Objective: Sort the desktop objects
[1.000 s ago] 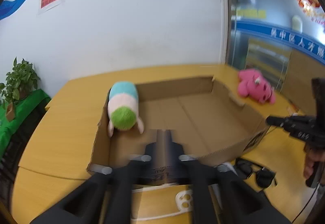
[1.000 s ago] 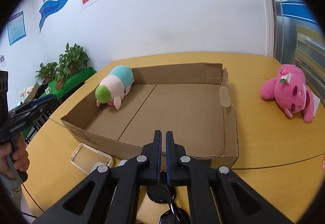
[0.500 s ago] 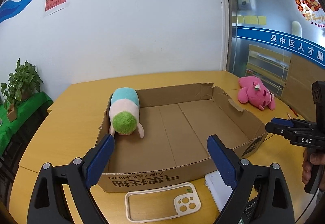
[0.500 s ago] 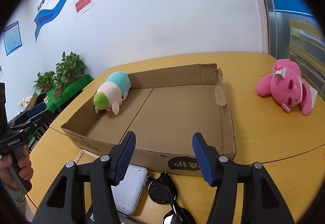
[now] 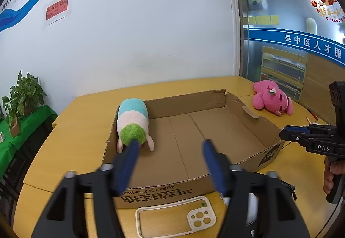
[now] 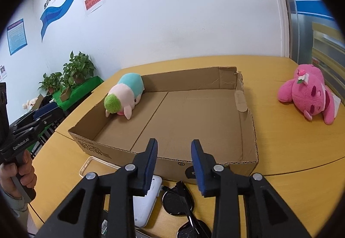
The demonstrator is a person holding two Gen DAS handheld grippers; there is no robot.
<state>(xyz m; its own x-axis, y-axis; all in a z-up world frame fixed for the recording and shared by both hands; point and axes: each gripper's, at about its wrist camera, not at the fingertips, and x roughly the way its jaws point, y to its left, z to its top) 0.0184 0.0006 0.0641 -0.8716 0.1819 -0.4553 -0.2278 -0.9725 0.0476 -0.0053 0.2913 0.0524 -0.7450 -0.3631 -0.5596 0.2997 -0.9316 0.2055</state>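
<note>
A shallow cardboard box (image 5: 248, 117) (image 6: 245, 108) lies on the yellow table. A green, pink and blue plush (image 5: 133, 121) (image 6: 124, 93) lies in its far left corner. A pink plush (image 5: 271, 101) (image 6: 308, 95) lies on the table right of the box. A clear phone case (image 5: 174, 216) (image 6: 90, 164), a white device (image 6: 148, 199) and black sunglasses (image 6: 183, 205) lie in front of the box. My left gripper (image 5: 170, 145) is open and empty above the box's front wall. My right gripper (image 6: 173, 145) is open and empty, over the sunglasses.
Potted plants (image 5: 21, 95) (image 6: 75, 67) stand on a green-covered stand to the left. A white wall rises behind the table. Glass panels and shelves (image 5: 280, 65) lie to the right. Each gripper shows in the other's view, the right one (image 5: 312, 141) and the left one (image 6: 25, 130).
Both grippers were shut a second ago and opened wide. They have since narrowed somewhat, and stay open. The objects have not moved.
</note>
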